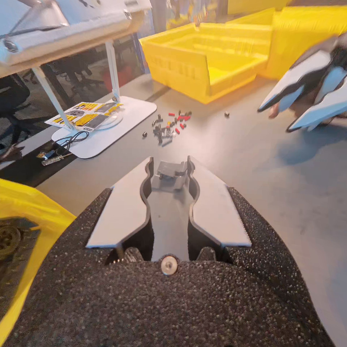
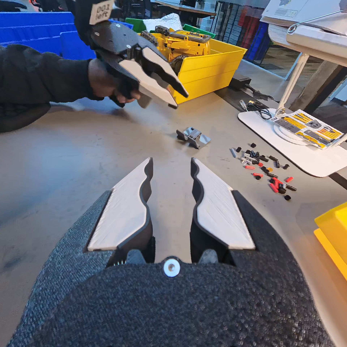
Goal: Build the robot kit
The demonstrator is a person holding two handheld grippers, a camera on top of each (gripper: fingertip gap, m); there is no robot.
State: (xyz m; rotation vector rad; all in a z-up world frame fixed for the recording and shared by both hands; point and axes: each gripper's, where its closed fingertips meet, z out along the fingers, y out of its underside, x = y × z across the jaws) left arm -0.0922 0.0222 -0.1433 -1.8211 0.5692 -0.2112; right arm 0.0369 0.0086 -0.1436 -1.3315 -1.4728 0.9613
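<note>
While both grippers hang above the grey table top [image 2: 93, 169], neither holds anything. The left gripper [image 1: 170, 159], with pale finger plates on a black speckled body, has its jaws spread; in its own view the small grey brick-built assembly [image 1: 170, 175] appears between the fingertips, but the right wrist view shows this gripper raised well above the assembly [image 2: 193, 137], which lies flat on the table, untouched. The right gripper [image 2: 171, 161], of the same build, also has its jaws spread with only bare table between them; the grey assembly lies just beyond its tips.

To the right of the assembly in the right wrist view lies a loose scatter of small black, red and grey connector pins [image 2: 262, 169], none fitted to anything. As a judgement: no gripping or joining is under way, and the loose parts remain unsorted.

Farther right stands a white flat-based stand [image 2: 300, 159] carrying a yellow-and-grey printed sheet [image 2: 308, 129], with a coiled black cord [image 2: 261, 110] and a clear-handled screwdriver [image 2: 242, 103] near it. At the far side, a yellow plastic bin [image 2: 206, 75] holds a yellow brick-built vehicle model [image 2: 187, 45]; blue bins [image 2: 37, 32] stand to its left. A dark-sleeved hand [image 2: 101, 80] grips the left tool.
</note>
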